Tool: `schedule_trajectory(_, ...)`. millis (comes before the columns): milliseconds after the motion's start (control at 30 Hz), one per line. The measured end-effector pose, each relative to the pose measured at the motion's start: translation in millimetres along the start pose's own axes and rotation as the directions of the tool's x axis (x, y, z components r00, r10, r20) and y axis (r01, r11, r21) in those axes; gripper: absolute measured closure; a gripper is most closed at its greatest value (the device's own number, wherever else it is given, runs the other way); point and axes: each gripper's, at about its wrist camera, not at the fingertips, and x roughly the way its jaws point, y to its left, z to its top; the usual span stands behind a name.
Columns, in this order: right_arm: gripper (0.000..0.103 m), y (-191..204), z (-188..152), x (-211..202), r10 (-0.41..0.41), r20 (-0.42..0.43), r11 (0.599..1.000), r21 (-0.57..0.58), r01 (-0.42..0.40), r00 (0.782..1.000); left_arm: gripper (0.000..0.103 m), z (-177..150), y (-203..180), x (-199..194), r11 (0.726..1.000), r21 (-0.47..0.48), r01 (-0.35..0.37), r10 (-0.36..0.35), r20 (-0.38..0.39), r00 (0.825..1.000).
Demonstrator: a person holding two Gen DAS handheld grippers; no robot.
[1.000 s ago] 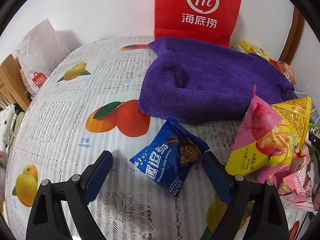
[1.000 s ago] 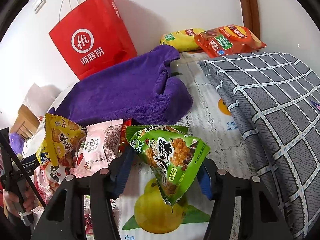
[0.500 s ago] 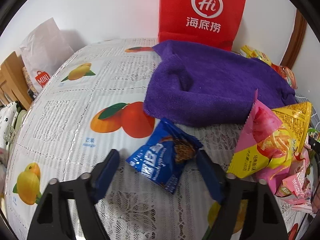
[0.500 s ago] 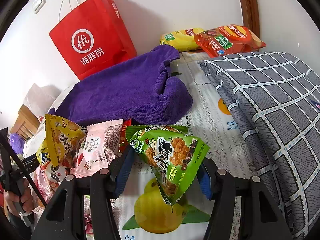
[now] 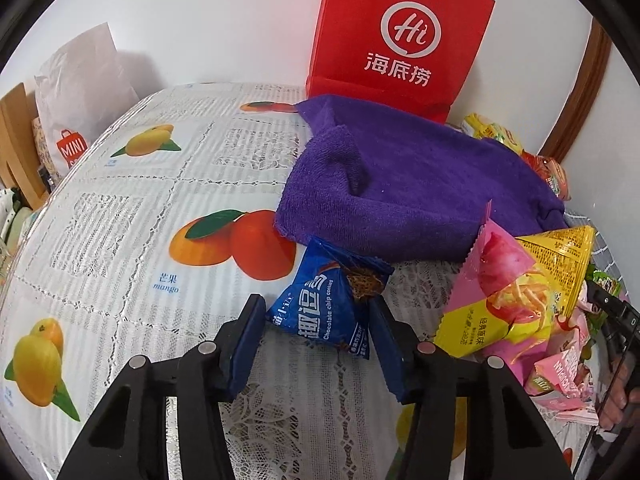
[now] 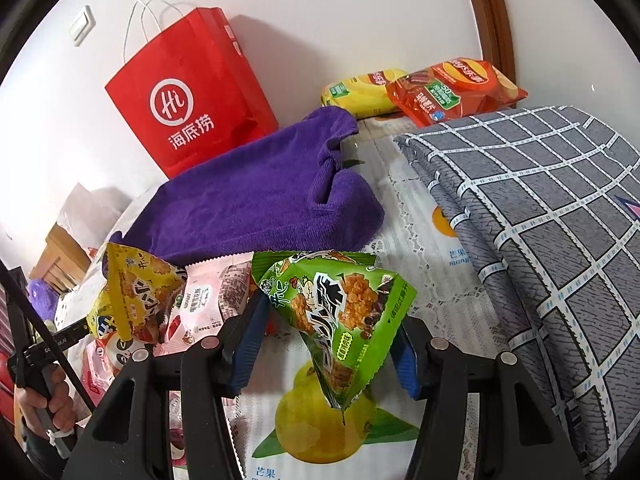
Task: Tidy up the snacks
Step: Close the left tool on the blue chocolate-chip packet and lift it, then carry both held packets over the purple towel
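Left tongs (image 5: 318, 330) are closing on the blue cookie packet (image 5: 334, 302), just in front of the purple towel (image 5: 404, 196) on the surface (image 5: 120, 232); right tongs (image 6: 330, 344) grip the green snack packet (image 6: 340, 312), also before that towel.

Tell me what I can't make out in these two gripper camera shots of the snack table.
- Left wrist view: the snack pile runs off the right edge, so its count is unknown.
- Left wrist view: the blue cookie packet sits between the closing left gripper jaws; firm contact is unclear.
- Right wrist view: the purple towel hides the red bag's base.
- Right wrist view: the green packet, in the right gripper, covers the tablecloth beneath.
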Motion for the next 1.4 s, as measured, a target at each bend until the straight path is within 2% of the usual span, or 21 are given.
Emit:
schedule_trajectory(233,0.047,3,-1,-5,0.007,0.023,1.000,-0.012,-0.007,1.000,0.053,-1,-4,-2,1.000,0.012,0.023,-0.023,0.011,1.000)
schedule_trajectory(533,0.047,-8,-6,-16,-0.063,0.043,0.997,0.047,0.060,0.997,0.053,-3,-4,-12,0.999,0.019,0.051,-0.052,0.041,0.998)
schedule_trajectory(700,0.047,3,-12,-36,-0.106,0.044,0.994,0.009,0.106,0.993,0.053,-8,0,-19,0.999,0.011,0.032,-0.033,0.053,0.998)
schedule_trajectory(833,0.047,15,-8,-53,-0.100,0.045,0.995,0.012,0.100,0.994,0.053,-10,2,-32,0.998,-0.005,0.063,-0.063,0.040,0.997)
schedule_trajectory(1000,0.047,39,14,-73,-0.064,0.074,0.998,0.009,0.064,0.995,0.053,1,-8,-64,0.996,0.026,0.089,-0.091,0.073,0.993)
schedule_trajectory(1167,0.047,71,44,-94,-0.031,0.138,0.999,-0.035,0.036,0.990,0.053,22,-22,-93,0.994,0.045,0.100,-0.104,0.095,0.990)
schedule_trajectory(1400,0.047,114,90,-98,-0.041,0.146,0.994,-0.091,0.055,0.988,0.053,71,-43,-117,0.994,0.073,0.079,-0.089,0.155,0.984)
